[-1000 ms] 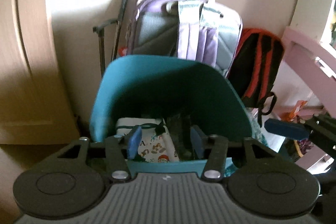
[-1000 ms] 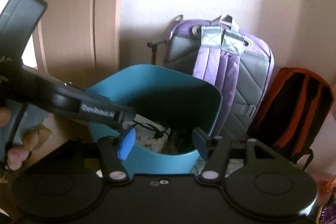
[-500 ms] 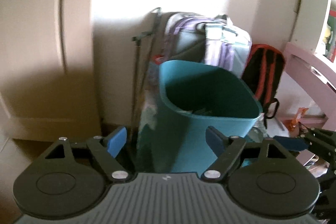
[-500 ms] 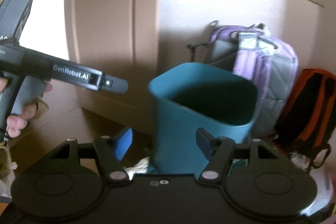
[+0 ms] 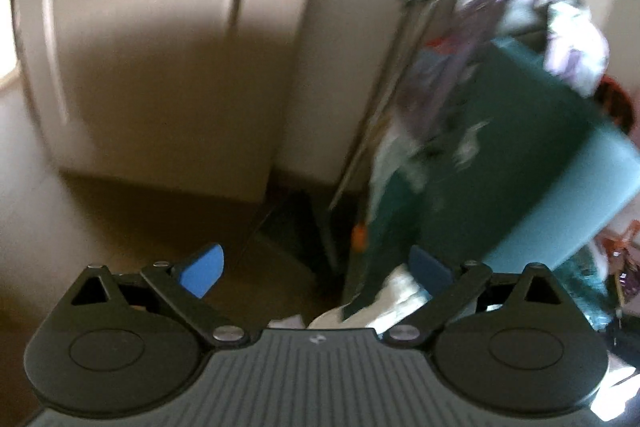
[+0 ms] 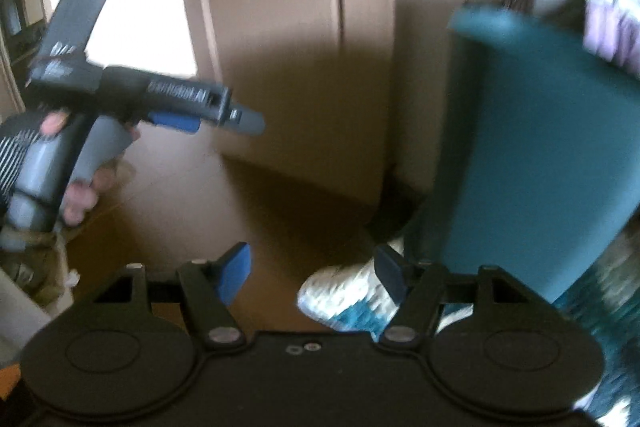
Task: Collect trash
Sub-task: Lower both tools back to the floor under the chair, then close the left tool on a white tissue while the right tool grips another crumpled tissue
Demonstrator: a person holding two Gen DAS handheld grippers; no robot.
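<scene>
Hovering beside bin (image 6: 532, 155) | left gripper (image 5: 316, 269) jaws apart, empty | right gripper (image 6: 314, 269) jaws apart, empty | teal bin stands on floor by door (image 6: 280, 27), right of both grippers | crumpled wrapper (image 6: 340, 291) lies at bin's foot, uncollected | frames blurred; trash pickup judged unfinished
</scene>
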